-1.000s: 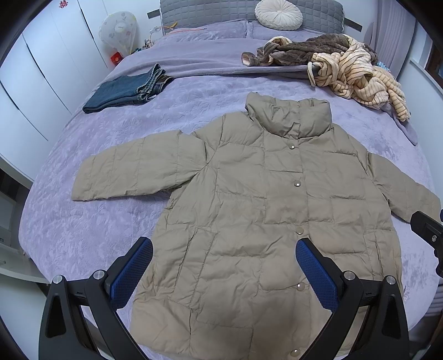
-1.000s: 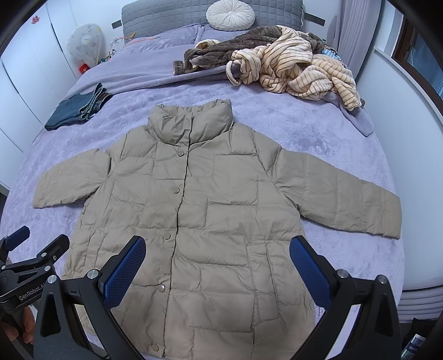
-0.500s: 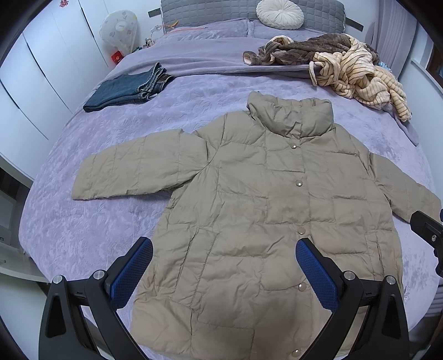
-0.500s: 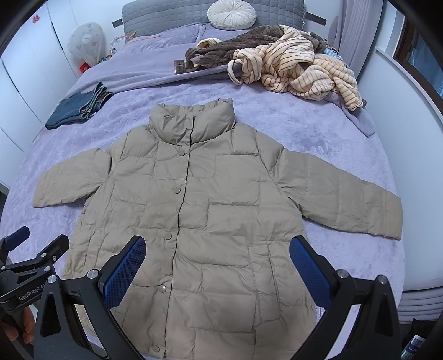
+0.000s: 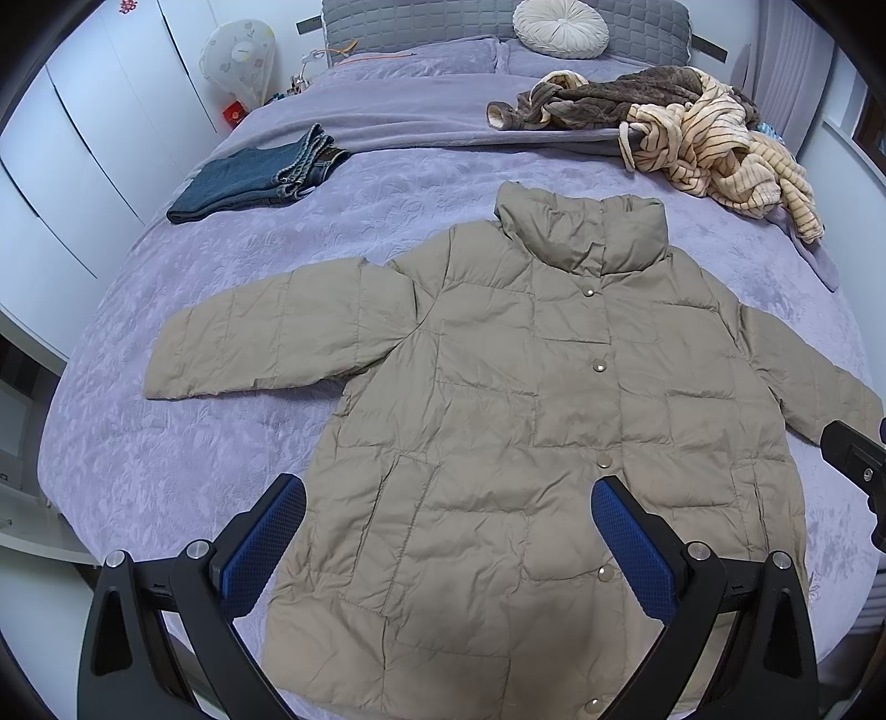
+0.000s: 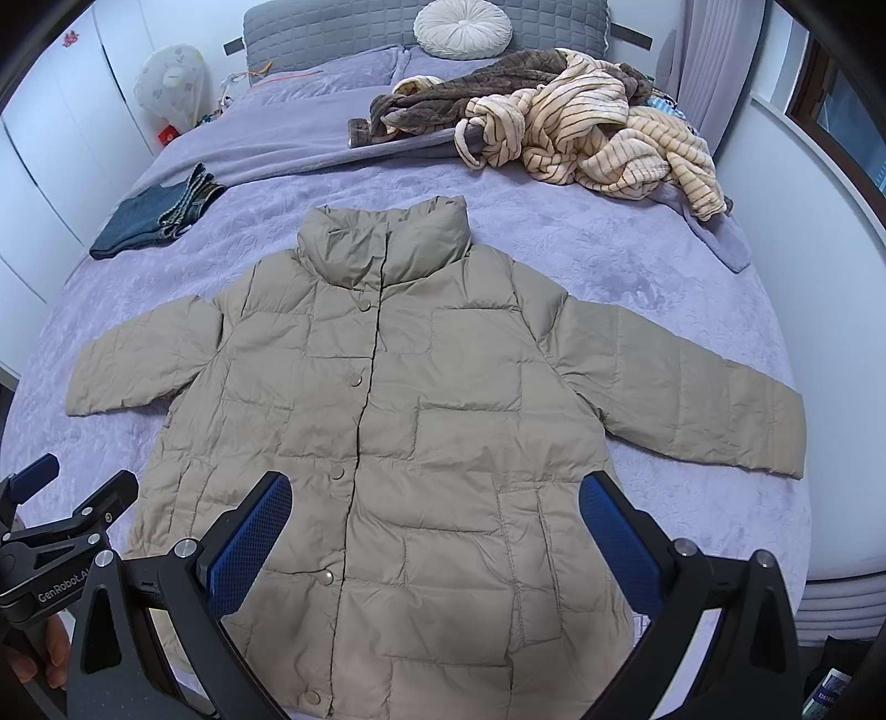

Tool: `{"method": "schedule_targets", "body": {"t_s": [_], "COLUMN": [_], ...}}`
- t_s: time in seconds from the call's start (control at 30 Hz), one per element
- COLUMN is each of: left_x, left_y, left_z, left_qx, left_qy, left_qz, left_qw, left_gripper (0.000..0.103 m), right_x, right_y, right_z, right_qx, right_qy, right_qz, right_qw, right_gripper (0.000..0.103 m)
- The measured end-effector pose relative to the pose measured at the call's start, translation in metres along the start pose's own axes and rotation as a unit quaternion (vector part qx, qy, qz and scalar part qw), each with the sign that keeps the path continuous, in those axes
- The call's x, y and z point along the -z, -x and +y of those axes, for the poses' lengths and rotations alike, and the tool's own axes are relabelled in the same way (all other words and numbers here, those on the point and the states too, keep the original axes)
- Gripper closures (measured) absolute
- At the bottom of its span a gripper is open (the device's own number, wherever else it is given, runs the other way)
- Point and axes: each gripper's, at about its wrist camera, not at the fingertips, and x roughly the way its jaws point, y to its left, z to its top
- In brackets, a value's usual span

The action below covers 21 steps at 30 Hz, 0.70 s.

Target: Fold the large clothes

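Before me a wide bed under a lilac bedspread runs back to a grey quilted headboard, with a round cream cushion leaning on it. White wardrobe doors line the wall on my left. On my right a pale curtain hangs beside a dark-framed window, and the light is cool and even.

Both claws are built alike: left claw and right claw have black angular frames, silver screws, and blue textured pads. White "GenRobot.AI" lettering and bare fingers are seen lower left.
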Motion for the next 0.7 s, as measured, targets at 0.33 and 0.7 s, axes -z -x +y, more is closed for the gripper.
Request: {"method": "schedule_targets", "body": {"t_s": [0.33, 0.7], "left_x": [-0.0006, -0.0012], "left_y": [-0.0012, -0.0011], "left_z": [0.0018, 0.0018], "left_qx": [0.0, 0.0], "left_qy": [0.001, 0.001], "left_qz": [0.002, 0.002], "left_qw": [1.0, 1.0], "left_gripper": [0.0, 0.0], "right_x": [-0.0001, -0.0001], "right_y": [0.0, 0.0], "right_z": [0.0003, -0.0001], "right_qx": [-0.001, 0.0], "right_qy": [0.0, 0.0], "right_qz": [0.0, 0.001], "right_qw": [1.0, 1.0], "right_gripper": [0.0, 0.0]}}
